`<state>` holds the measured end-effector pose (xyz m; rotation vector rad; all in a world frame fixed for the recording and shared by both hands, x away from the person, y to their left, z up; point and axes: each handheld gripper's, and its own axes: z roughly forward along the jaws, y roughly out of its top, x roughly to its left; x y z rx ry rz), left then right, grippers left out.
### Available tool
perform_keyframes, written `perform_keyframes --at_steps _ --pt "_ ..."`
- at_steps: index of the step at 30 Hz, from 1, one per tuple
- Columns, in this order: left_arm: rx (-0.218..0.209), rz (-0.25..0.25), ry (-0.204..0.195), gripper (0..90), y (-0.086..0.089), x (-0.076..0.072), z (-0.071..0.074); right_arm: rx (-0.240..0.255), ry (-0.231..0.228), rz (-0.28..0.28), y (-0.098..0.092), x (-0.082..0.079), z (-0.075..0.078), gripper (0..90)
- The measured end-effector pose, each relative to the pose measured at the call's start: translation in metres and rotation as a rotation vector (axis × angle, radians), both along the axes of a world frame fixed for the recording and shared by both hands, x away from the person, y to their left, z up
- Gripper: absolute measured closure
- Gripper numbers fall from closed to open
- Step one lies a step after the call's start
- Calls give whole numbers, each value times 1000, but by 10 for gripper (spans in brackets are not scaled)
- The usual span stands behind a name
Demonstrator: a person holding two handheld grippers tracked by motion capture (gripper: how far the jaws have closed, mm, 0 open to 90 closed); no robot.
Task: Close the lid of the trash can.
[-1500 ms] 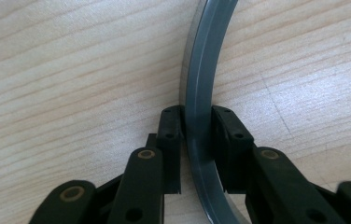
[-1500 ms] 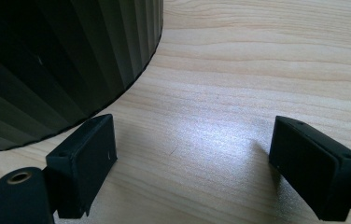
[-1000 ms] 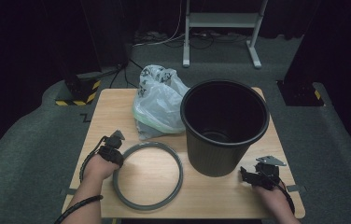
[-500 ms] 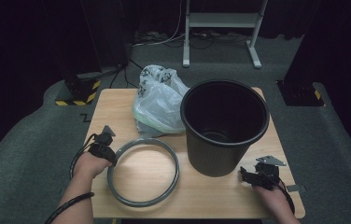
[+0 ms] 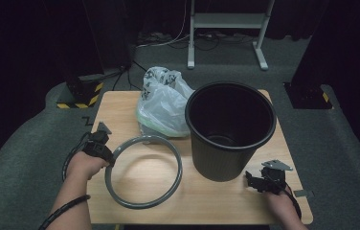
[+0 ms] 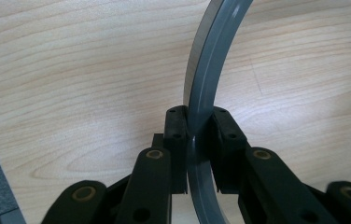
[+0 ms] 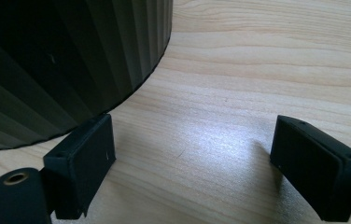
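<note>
A grey plastic ring (image 5: pixel 144 171) is lifted at its left side above the wooden table (image 5: pixel 207 206). My left gripper (image 5: pixel 105 152) is shut on the ring's left rim (image 6: pixel 200 93), and both pads press on it in the left gripper view (image 6: pixel 197 135). A black ribbed bin (image 5: pixel 230 127) stands upright at the table's centre right. My right gripper (image 5: pixel 253 178) rests open by the bin's base, with bare table between its jaws (image 7: pixel 192 154) and the bin wall (image 7: pixel 71 60) just beyond its left jaw.
A translucent plastic bag (image 5: pixel 163 103) with a greenish lining sits behind the ring, touching the bin's left side. Grey carpet surrounds the table; a white stand (image 5: pixel 226 28) and a black-and-yellow striped block (image 5: pixel 80 96) lie beyond it.
My left hand has risen and shifted left, lifting the ring's left side and dragging the ring with it. The right gripper has stayed put.
</note>
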<state>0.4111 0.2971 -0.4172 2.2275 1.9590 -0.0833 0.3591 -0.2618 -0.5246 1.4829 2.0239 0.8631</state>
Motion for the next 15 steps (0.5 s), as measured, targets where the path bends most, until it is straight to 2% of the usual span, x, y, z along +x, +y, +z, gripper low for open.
perform_keyframes --at_steps 7,12,15 --pt "15 -4 -4 781 -4 -6 13 -3 1 23 2 2 0 121" --pt "9 6 -4 781 -9 -6 24 -2 1 25 2 2 0 121" --pt "14 -5 -12 781 -12 -3 32 -2 1 27 2 2 0 121"
